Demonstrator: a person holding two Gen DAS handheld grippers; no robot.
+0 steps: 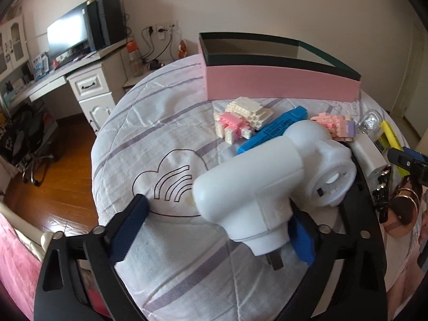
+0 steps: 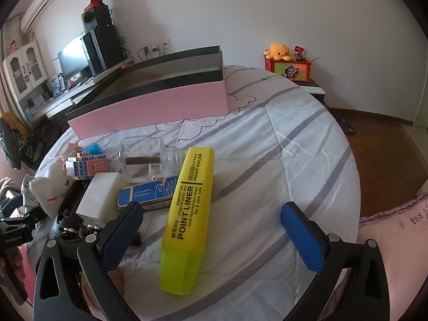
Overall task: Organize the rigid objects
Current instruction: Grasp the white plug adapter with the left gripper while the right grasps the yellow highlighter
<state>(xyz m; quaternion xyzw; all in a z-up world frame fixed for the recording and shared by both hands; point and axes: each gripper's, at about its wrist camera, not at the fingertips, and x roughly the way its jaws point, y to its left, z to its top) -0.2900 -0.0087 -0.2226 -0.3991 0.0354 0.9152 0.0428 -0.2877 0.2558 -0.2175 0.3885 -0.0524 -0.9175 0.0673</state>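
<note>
The left hand-held gripper (image 1: 214, 230) stands open around the white plastic hair-dryer-shaped gadget (image 1: 270, 179), whose handle touches only its right finger; closing off-centre could tip the gadget. The right hand-held gripper (image 2: 214, 236) is open astride the yellow plastic highlighter (image 2: 187, 219), which lies slanted and may pivot or slip on the soft bed quilt (image 2: 281, 139), short of the pink open box (image 2: 149, 107) beyond both

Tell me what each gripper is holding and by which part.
Nothing is held. The left gripper stands open around the white plug-in device, pads not clamped. The right gripper stands open astride the yellow highlighter.
</note>
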